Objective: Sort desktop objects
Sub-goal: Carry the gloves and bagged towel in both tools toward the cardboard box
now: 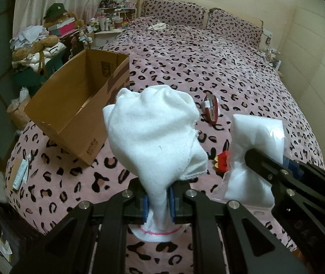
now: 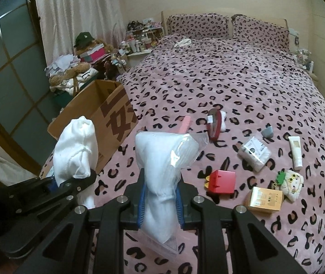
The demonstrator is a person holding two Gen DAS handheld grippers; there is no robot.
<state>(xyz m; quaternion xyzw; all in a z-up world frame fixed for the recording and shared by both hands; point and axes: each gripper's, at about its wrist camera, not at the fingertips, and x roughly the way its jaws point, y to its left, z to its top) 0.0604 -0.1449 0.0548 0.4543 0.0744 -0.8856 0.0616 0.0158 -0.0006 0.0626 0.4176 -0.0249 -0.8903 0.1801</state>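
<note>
Lying across most of both views: bed (image 2: 231, 86), pink leopard cover, carrying all items. Box (image 1: 75, 105), open cardboard, far left on the bed, long axis running near to far; lies ahead and left of both grippers. Left gripper (image 1: 159, 202), clamped on a white cloth (image 1: 153, 132), the nearer to the box. Right gripper (image 2: 159, 205), clamped on a bagged white pack (image 2: 162, 159), just right of it. Small items remain loose, near right: red case (image 2: 223, 181), gold carton (image 2: 265, 199), tube (image 2: 296, 150).
</note>
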